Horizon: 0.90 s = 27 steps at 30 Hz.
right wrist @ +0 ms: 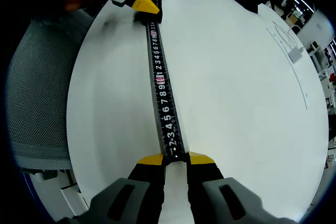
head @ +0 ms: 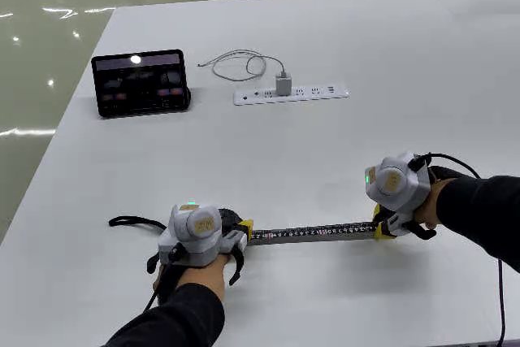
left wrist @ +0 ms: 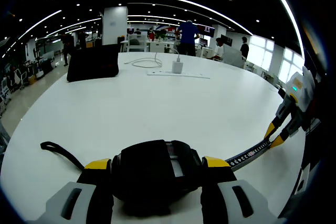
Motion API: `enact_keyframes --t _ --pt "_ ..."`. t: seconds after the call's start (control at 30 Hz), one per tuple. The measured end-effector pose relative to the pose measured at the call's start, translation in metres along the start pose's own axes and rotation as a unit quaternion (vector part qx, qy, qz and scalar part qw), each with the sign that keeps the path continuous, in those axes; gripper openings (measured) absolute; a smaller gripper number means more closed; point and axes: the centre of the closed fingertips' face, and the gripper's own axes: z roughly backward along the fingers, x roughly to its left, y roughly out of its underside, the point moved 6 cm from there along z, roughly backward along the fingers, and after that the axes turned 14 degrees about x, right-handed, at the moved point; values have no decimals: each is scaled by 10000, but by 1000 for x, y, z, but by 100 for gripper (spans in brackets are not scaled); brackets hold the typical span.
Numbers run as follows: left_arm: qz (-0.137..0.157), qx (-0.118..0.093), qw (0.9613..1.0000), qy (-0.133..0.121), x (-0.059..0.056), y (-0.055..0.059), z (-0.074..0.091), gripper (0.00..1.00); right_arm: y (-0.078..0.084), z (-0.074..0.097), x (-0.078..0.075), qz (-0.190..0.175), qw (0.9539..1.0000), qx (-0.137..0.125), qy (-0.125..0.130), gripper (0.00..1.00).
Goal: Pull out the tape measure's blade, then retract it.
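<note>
1. The tape measure case (left wrist: 155, 174), black, rounded and matte, sits on the smooth white table (head: 325, 152) at about 7 o'clock in the head view. The left gripper (left wrist: 156, 163) has its yellow-tipped fingers clamped on both sides of the case.
2. The blade (right wrist: 161, 85), a thin dark band with printed numbers, runs toward 3 o'clock. The right gripper (right wrist: 176, 159) has its fingers pinched together on the blade's end.
3. If the right gripper lets go suddenly, the spring may whip the blade back hard.
4. The rounded case may twist between the pads under a sideways pull.
5. The thin blade may kink if it is twisted.
</note>
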Motion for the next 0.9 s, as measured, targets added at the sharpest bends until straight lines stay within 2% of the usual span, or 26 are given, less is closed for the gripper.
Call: enact_keyframes --t 0.07,0.13,0.3,0.9 --pt "6 11 10000 15 0 -1 -1 64 1 0 1 106 9999 -100 29 11" --pt "16 22 10000 33 -1 0 0 64 1 -1 1 43 9998 -169 14 11" --pt "26 24 10000 32 -1 0 0 64 -5 -1 1 86 9999 -100 49 11" --pt "39 46 10000 55 -1 -1 0 64 -15 -1 3 40 9999 -100 40 11"
